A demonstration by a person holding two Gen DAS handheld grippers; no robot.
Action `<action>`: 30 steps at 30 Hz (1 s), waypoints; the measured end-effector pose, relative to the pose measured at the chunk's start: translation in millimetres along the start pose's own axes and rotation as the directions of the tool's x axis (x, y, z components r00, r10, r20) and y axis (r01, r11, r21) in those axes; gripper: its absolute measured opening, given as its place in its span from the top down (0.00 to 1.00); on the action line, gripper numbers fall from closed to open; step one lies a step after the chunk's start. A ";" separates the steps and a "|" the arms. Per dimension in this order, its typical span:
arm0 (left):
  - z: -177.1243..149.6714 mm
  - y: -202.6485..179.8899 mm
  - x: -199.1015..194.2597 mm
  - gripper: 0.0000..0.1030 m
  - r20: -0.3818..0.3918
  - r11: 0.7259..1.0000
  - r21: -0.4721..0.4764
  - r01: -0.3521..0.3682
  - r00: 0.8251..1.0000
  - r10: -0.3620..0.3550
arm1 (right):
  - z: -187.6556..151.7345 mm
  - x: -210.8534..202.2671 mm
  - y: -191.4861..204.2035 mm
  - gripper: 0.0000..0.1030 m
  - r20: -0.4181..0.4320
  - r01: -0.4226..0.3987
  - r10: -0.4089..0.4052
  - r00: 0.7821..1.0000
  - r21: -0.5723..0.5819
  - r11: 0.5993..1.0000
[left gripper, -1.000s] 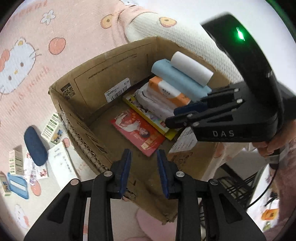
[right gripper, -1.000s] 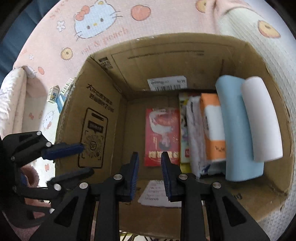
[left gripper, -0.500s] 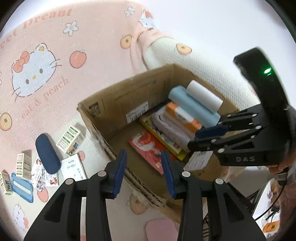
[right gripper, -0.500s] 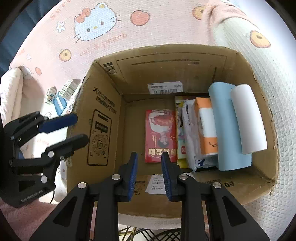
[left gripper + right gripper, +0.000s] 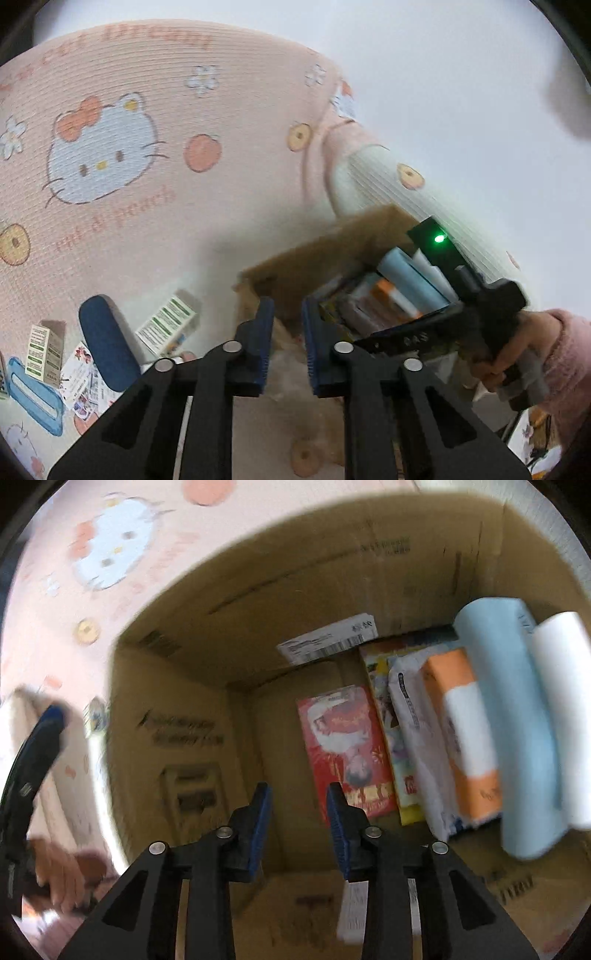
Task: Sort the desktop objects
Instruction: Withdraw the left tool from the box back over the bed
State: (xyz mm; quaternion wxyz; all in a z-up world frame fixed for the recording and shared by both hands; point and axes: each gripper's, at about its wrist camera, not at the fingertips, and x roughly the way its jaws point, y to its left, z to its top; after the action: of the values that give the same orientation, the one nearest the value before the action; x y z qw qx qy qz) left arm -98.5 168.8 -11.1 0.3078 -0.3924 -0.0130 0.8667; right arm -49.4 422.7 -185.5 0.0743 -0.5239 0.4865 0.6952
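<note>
Pink cartoon-cat fabric (image 5: 155,192) covers the surface under everything. On it stands an open cardboard box (image 5: 236,602), holding a red booklet (image 5: 343,749) flat on its floor and, packed along its right side, a white packet (image 5: 417,746), an orange tissue pack (image 5: 461,731), a light-blue roll (image 5: 517,716) and a white roll (image 5: 565,709). Left of the box, loose on the fabric, lie a navy glasses case (image 5: 105,339), small green-and-white cartons (image 5: 166,325) and a blue pouch (image 5: 33,398). The left hand-held gripper (image 5: 288,347) hangs over the box's near corner, its jaws just narrowed, nothing between them. The right hand-held gripper (image 5: 297,827) points into the box, jaws just widening, likewise empty. A hand (image 5: 509,350) in a pink sleeve holds it.
</note>
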 end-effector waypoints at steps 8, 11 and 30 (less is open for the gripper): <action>-2.8 50.2 18.9 0.87 -0.020 0.995 -0.092 0.046 0.999 -0.048 | 22.8 66.3 -15.9 0.85 -0.180 0.120 -0.118 0.977 -0.003 0.993; -5.8 60.7 23.4 0.87 -0.019 0.987 -0.130 0.089 0.996 -0.092 | 17.9 85.5 -14.3 0.85 -0.272 0.168 -0.178 0.946 -0.060 0.984; -22.6 57.9 26.6 0.87 -0.100 0.995 -0.103 0.012 0.995 -0.022 | -48.0 134.1 -1.6 0.89 -0.597 0.133 -0.193 0.779 -0.143 0.981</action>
State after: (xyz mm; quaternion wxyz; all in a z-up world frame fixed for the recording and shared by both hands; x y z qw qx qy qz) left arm -126.6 131.4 -59.9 0.2950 -0.4510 -0.0452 0.8412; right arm -76.0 332.8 -292.8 -0.0505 -0.7622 0.4046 0.5027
